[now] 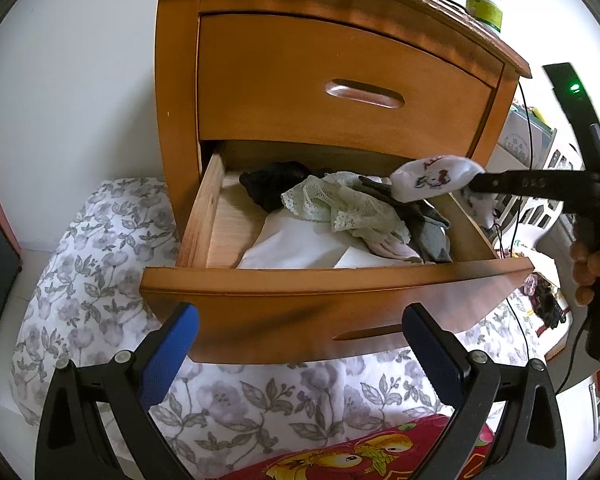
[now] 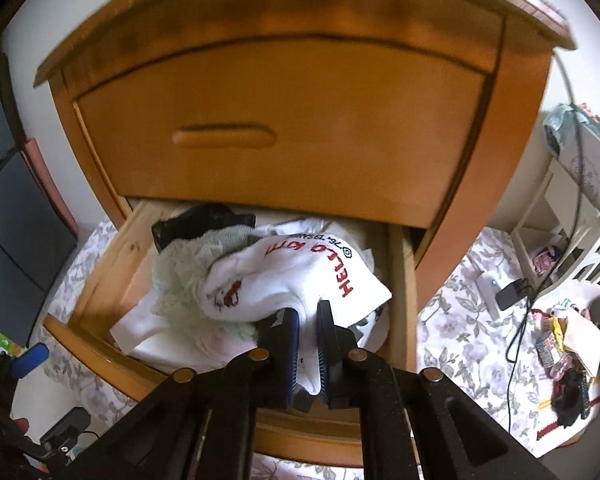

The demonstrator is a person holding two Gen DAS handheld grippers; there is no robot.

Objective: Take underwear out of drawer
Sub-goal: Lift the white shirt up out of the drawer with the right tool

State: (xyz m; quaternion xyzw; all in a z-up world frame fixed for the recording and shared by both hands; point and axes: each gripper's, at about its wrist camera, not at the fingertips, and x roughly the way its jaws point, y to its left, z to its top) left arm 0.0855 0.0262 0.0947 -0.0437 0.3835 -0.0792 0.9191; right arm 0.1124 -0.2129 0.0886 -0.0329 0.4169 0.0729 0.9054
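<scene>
The lower drawer (image 1: 332,286) of a wooden nightstand (image 1: 300,80) is pulled out and holds a heap of clothes: a black piece (image 1: 274,186), a pale green lace piece (image 1: 340,208), grey cloth and white cloth. My right gripper (image 2: 309,312) is shut on a white garment with red lettering and a cartoon print (image 2: 300,276), lifted above the heap. In the left wrist view that garment (image 1: 436,178) hangs from the right gripper's tip over the drawer's right side. My left gripper (image 1: 300,332) stands open in front of the drawer's face, nothing between its blue pads (image 1: 168,360).
A floral bedsheet (image 1: 100,280) lies under and around the drawer. A red patterned cloth (image 1: 372,456) sits at the bottom. A green-labelled bottle (image 1: 485,4) stands on the nightstand. To the right are a white basket (image 2: 596,264), black cables and small clutter (image 2: 560,356).
</scene>
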